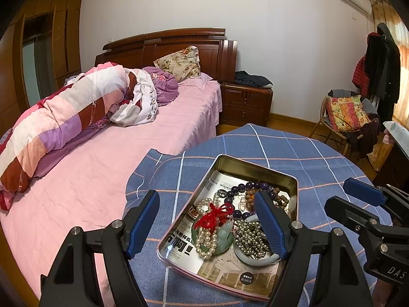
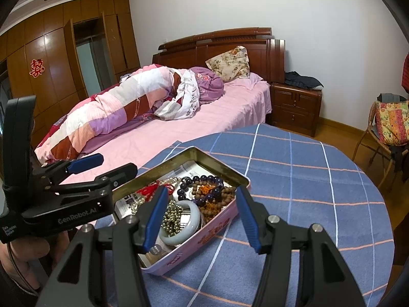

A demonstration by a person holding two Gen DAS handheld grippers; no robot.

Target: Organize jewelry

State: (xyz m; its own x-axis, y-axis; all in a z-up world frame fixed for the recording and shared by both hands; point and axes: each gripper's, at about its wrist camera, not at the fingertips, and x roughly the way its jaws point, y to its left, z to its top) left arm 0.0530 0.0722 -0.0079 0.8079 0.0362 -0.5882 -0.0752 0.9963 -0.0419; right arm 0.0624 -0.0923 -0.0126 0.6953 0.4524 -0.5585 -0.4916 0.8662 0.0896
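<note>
Two gaping tongs point(image 1: 207, 226) point(image 2: 202, 220) level above the jewelry tin point(image 1: 294, 179).

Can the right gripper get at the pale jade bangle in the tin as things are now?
Probably yes. The right gripper is open just above the tin, which has no lid, and the bangle lies near its left finger. Only a silver bead chain lies partly across it.

White walls, warm wood floor point(image 2: 340, 130). A dark wooden bed point(image 1: 179, 125) with pink sheets stood beside a matching nightstand point(image 1: 246, 103), with a tall brown wardrobe point(image 2: 58, 58) along the left wall.
</note>
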